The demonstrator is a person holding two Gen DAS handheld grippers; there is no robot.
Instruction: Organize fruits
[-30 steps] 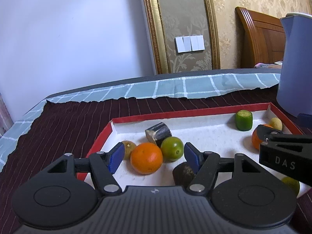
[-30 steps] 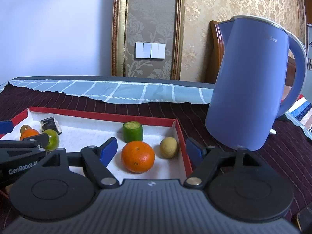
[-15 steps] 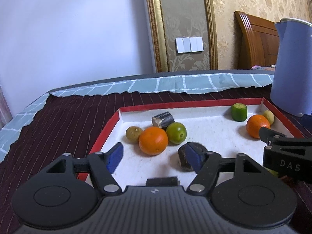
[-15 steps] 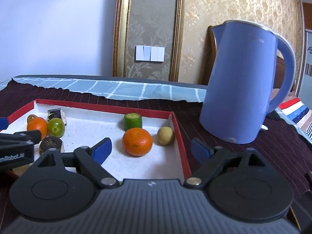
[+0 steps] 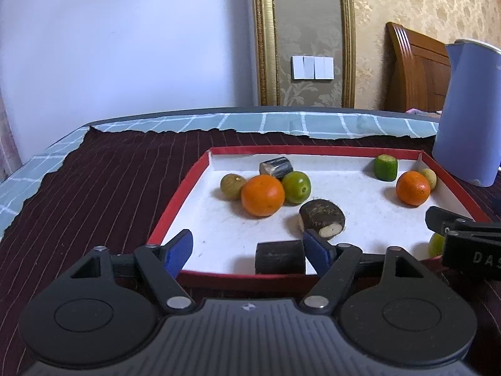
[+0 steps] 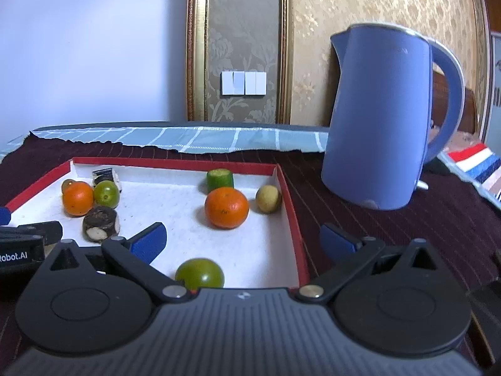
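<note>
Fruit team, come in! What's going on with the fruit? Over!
Left gripper and right gripper opening, holding nothing. Fruits lying loose in red tray. Nothing blocking.

1. A home, most likely a bedroom: a carved wooden headboard (image 5: 416, 69) stands against the far wall.
2. Cream damask wallpaper (image 6: 360, 6) and a gilt-framed panel (image 5: 302, 31) with a bank of light switches (image 6: 244, 83) point to a furnished domestic room.
3. A blue electric kettle (image 6: 375, 119) sits on a dark striped cloth (image 5: 109, 172).
4. The checked teal fabric (image 5: 281, 123) beyond may be bedding, though the fisheye view leaves that unclear.
</note>
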